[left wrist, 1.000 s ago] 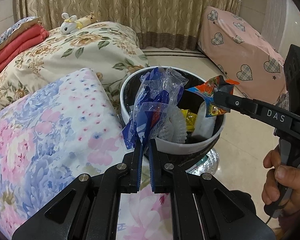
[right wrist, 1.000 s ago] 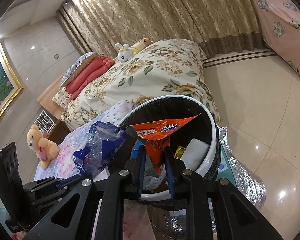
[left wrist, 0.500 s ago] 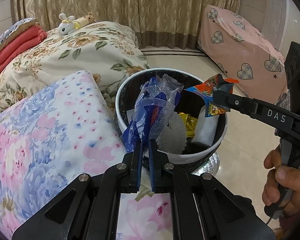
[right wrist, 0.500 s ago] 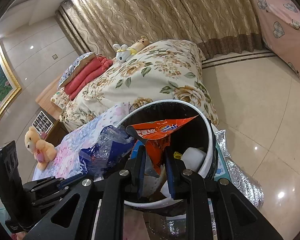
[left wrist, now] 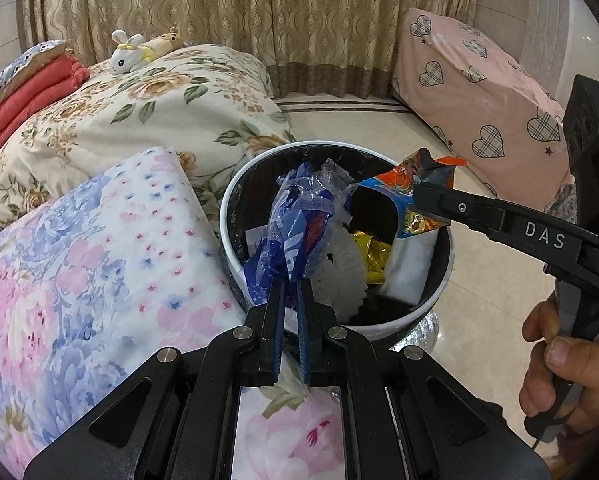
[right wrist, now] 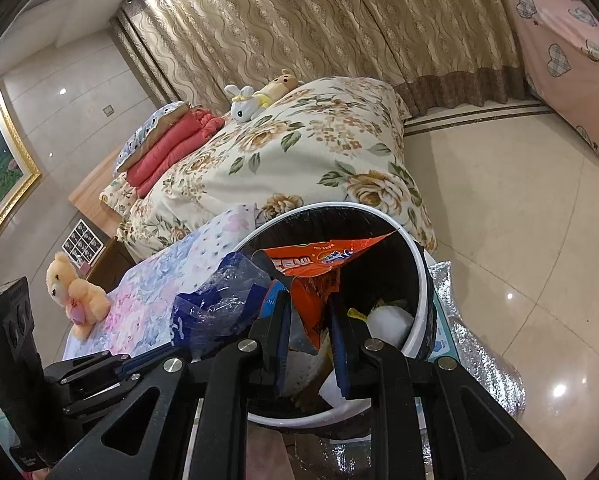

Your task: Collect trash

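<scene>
My left fingers (left wrist: 277, 296) are pinching the blue-and-clear plastic wrapper (left wrist: 299, 216) at its lower end, nearly closed on it, so the left gripper (left wrist: 290, 294) is holding it up over the near left part of the bin's mouth. In the right wrist view that wrapper (right wrist: 215, 312) is sitting crumpled at the left rim, with the left gripper (right wrist: 139, 364) low at the left. My right fingers (right wrist: 341, 340) are standing narrow, clamping the orange snack packet (right wrist: 319, 272) by its lower part; the right gripper (right wrist: 311, 320) is keeping it upright above the bin opening. From the left wrist view the packet (left wrist: 415, 196) is hanging off the tip of the right gripper (left wrist: 427, 200) over the right side of the bin, and a hand (left wrist: 559, 364) is gripping that tool's handle at the far right. The round white-rimmed trash bin (left wrist: 235, 208) with a black liner is already holding white crumpled stuff, a yellow wrapper (left wrist: 373, 254) and a white block. The bin (right wrist: 417, 280) is sitting just beside the pink-blue floral quilt (left wrist: 79, 260), on a silver foil sheet (right wrist: 479, 360) on the tiled floor (right wrist: 519, 220). Behind it I am seeing a beige floral duvet (left wrist: 139, 120), with plush toys (left wrist: 139, 54) on top
</scene>
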Motion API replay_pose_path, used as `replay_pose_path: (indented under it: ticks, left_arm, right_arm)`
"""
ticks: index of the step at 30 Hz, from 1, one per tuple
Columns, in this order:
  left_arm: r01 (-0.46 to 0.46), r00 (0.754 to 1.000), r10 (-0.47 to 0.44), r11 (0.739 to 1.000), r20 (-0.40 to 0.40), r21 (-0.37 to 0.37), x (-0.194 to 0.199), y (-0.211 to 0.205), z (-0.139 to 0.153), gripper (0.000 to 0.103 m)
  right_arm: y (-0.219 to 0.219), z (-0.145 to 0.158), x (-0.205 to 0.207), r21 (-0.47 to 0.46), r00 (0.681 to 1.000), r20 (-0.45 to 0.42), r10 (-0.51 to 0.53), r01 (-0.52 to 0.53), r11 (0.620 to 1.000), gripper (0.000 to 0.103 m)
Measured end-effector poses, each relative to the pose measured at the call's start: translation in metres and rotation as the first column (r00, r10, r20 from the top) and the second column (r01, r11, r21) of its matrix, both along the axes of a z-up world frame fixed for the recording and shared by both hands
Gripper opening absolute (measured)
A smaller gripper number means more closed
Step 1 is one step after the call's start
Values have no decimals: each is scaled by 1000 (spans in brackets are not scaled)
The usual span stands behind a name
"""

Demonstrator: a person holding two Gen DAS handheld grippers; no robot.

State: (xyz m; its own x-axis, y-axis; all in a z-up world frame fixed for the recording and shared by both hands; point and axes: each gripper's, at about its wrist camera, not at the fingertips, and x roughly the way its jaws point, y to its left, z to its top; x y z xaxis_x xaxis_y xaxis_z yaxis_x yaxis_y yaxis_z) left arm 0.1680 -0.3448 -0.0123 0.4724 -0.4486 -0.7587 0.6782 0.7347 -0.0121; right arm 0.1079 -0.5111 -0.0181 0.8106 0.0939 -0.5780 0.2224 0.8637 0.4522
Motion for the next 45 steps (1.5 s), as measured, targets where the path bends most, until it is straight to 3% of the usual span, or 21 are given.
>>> replay_pose_path:
  ticks: [21,24,25,26,30,35,37,45]
  left_arm:
    - [9,1000,-9,1000,-2,0,5,-10,-1,2]
    - [0,1000,0,1000,-5,-8,6,-8,0,3]
    - [-4,1000,4,1000,-7,-11,7,-7,1,4]
    - [-7,1000,7,1000,-11,-15,7,-5,1,5]
    - [-29,1000,29,999,-2,-26,6,4,5,31]
    - [-54,999,54,998,-1,-38,4,17,8,39]
    - [-66,998,66,997,0,-43,3,23,8,48]
    - [-121,992,118,990,-36,-78,-10,62,1,58]
  right_arm:
    - [-8,-3,12,-13,1000,-16,4,-4,1000,20]
    - [-9,-4,15,-6,1000,-25,11,-11,1000,28]
    - [-9,-4,15,-2,1000,-25,11,-11,1000,40]
    - [-7,-3,15,-2,1000,-22,10,-10,1000,49]
    - [-5,0,11,0,1000,-10,3,-3,1000,58]
    - [2,5,5,0,1000,3,5,-5,1000,65]
    - [5,7,2,3,1000,10,6,-6,1000,67]
    - [26,15,-15,-1,999,42,11,-11,1000,77]
